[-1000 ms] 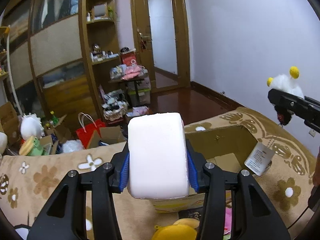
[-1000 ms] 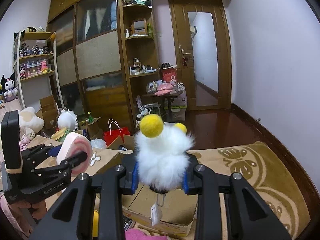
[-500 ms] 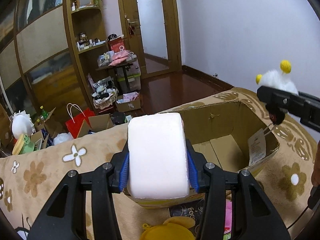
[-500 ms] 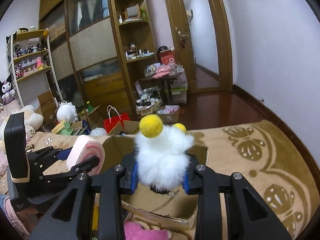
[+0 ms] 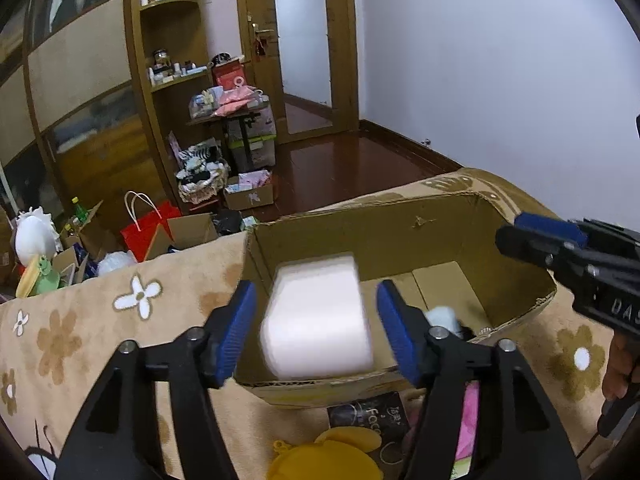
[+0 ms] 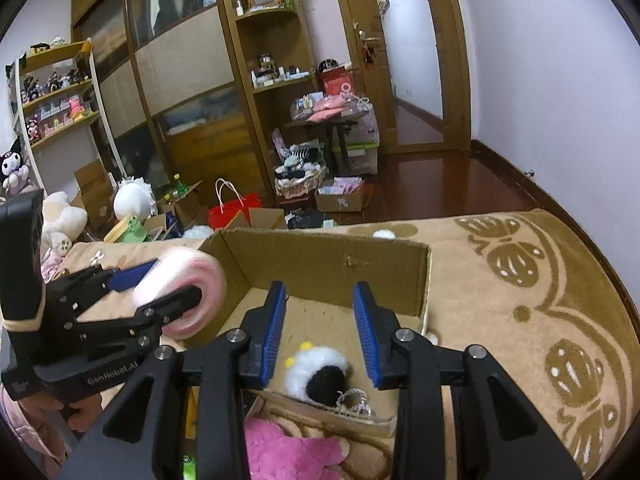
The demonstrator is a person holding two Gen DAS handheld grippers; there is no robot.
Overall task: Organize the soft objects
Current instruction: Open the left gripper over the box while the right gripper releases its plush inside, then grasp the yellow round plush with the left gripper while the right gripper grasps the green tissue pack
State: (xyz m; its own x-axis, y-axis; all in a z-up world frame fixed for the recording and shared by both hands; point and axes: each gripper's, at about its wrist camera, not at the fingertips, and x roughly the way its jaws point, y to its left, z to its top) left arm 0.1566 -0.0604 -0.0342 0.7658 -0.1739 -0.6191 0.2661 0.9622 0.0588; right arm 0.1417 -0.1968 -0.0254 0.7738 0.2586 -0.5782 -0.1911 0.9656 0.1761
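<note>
My left gripper [image 5: 314,322] is open over the near edge of the cardboard box [image 5: 400,224]. A white and pink roll-shaped cushion [image 5: 318,316] is blurred between its spread fingers, free of the pads. The cushion also shows in the right wrist view [image 6: 180,292]. My right gripper [image 6: 320,332] is open and empty above the box [image 6: 328,256]. The white fluffy toy with yellow balls [image 6: 316,370] lies on the box floor below it; it shows in the left wrist view [image 5: 442,316] as well.
The box sits on a tan flowered blanket [image 6: 520,320]. A pink plush [image 6: 288,452] and a yellow soft item [image 5: 324,456] lie in front of the box. Shelves, bags and boxes crowd the floor beyond [image 6: 232,208].
Both grippers have opened over the box. The fluffy toy has dropped from the right gripper into the box. The cushion has come loose from the left gripper's pads.
</note>
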